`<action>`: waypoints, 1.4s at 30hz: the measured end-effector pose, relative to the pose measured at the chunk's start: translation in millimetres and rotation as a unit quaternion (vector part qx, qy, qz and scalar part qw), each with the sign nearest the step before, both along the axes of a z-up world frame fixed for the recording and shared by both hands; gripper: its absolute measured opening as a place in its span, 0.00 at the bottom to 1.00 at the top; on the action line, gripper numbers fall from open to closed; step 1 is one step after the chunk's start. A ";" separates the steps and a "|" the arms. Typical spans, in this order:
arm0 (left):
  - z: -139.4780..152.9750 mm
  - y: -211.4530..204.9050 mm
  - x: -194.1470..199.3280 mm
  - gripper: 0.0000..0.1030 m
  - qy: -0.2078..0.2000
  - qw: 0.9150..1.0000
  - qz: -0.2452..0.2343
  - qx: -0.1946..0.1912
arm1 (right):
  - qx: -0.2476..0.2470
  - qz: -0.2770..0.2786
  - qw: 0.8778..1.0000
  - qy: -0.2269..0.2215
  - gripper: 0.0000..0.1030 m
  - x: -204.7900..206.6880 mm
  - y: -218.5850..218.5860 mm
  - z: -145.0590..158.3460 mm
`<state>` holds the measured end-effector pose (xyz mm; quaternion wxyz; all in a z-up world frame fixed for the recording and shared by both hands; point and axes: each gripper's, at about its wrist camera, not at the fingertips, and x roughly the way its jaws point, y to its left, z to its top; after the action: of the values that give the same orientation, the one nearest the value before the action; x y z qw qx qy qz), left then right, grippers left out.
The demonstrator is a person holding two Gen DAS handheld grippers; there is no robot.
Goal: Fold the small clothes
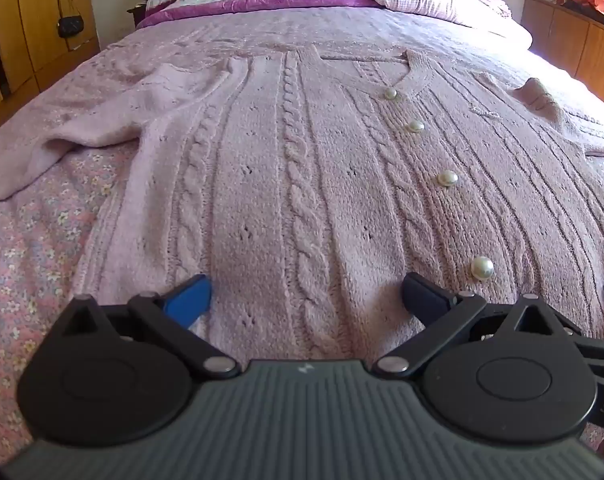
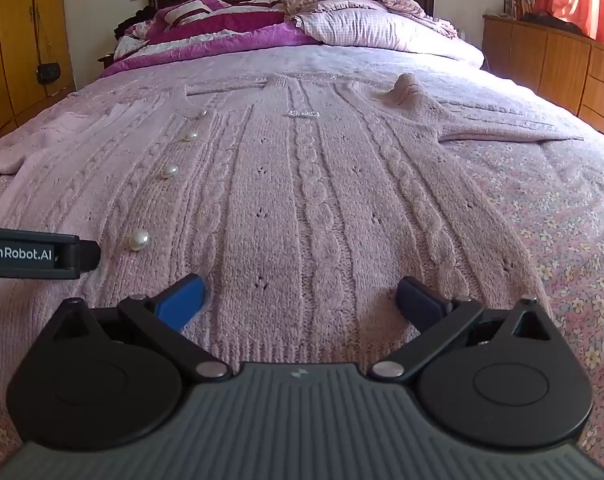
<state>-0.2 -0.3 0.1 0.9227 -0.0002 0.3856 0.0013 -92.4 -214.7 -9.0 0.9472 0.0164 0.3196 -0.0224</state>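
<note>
Pink cable-knit cardigan (image 1: 302, 200) (pearl-white buttons (image 1: 482, 268)) on pink floral bedspread (image 1: 33, 248).

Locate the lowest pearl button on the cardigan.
In the left wrist view the lowest pearl button sits right of centre, just above the left gripper's right finger; in the right view it lies lower left.

White letters saying "GenRobot.AI" are showing on the black side of the left gripper (image 2: 41, 254), which is poking in at about nine o'clock in the right wrist view. A single white letter "S" is showing on a black gripper part at about four o'clock in the left wrist view. No other words are showing.
</note>
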 end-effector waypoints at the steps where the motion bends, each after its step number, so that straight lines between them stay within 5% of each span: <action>1: 0.1 -0.5 -0.3 1.00 0.000 1.000 0.001 0.001 | -0.001 0.000 1.000 0.000 1.00 -1.0 1.6 -0.8; 42: -4.6 -5.1 -3.6 1.00 -0.013 1.000 0.003 0.014 | 0.003 0.001 1.000 0.004 1.00 -1.2 0.5 -0.9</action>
<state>-3.8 -5.4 -4.5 0.9275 0.0115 0.3736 0.0096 -93.5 -214.2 -10.0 0.9460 0.0187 0.3230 -0.0205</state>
